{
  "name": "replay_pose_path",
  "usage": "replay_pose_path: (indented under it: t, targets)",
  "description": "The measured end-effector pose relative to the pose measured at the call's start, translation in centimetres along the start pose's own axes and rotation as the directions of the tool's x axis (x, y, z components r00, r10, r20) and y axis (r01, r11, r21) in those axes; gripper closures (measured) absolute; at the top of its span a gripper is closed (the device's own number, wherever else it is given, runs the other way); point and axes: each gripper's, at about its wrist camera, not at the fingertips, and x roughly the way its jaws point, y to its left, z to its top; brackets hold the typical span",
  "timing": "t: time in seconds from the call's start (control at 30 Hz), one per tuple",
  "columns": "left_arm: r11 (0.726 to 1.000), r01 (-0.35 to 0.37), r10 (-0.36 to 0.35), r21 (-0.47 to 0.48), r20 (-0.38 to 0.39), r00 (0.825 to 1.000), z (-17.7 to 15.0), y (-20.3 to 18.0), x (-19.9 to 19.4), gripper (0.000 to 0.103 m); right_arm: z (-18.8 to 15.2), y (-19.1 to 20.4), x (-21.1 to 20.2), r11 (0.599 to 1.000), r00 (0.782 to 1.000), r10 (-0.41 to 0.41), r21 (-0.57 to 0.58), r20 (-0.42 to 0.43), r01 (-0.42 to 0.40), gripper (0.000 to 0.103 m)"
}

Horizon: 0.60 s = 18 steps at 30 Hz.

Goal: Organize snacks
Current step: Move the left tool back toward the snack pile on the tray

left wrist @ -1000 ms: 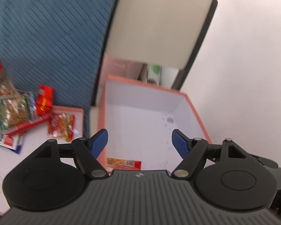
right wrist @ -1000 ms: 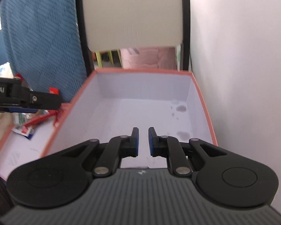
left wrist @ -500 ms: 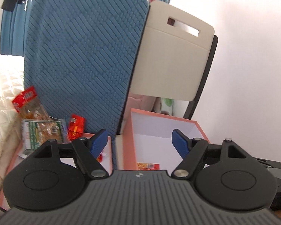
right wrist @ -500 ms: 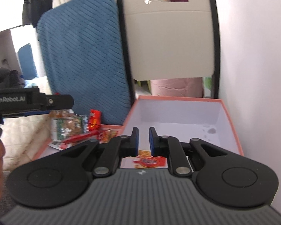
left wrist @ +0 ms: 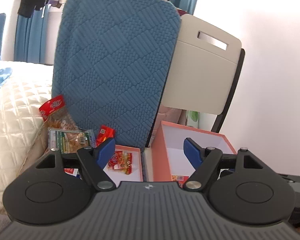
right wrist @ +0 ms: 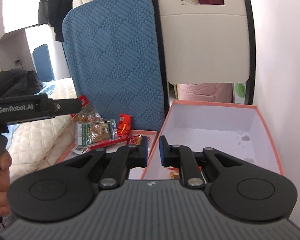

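A deep pink box (right wrist: 266, 124) with a white inside stands on the right; it also shows in the left wrist view (left wrist: 160, 150). A red and white snack pack (left wrist: 178, 179) lies at its near end. Left of it a shallow pink lid (left wrist: 128, 148) holds several snacks: a clear bag with a red top (left wrist: 54, 110), a green and white pack (left wrist: 70, 140), a small red pack (left wrist: 105, 133), an orange candy pack (left wrist: 122, 160). My left gripper (left wrist: 149, 152) is open and empty above both boxes. My right gripper (right wrist: 153, 150) is almost shut and empty.
A blue quilted cushion (left wrist: 114, 68) and a white chair back (left wrist: 202, 68) stand upright behind the boxes. A cream quilted bed (left wrist: 12, 116) lies on the left. A white wall (right wrist: 286, 60) runs along the right. The left gripper's body (right wrist: 30, 108) crosses the right wrist view.
Both grippers have pulled up and back from the deep box, so the cushion, chair and snack lid come into view. The jaws have not changed.
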Motion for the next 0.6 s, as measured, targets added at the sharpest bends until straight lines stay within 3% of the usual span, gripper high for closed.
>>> replay_pose_path:
  t: [0.6]
  targets:
    - [0.997, -0.056, 0.055, -0.050, -0.012, 0.998, -1.9, 5.4, -1.6, 0.024, -2.2, 5.4, 1.3, 0.997, 0.996, 0.077, -0.020, -0.041, -0.078, 0.088]
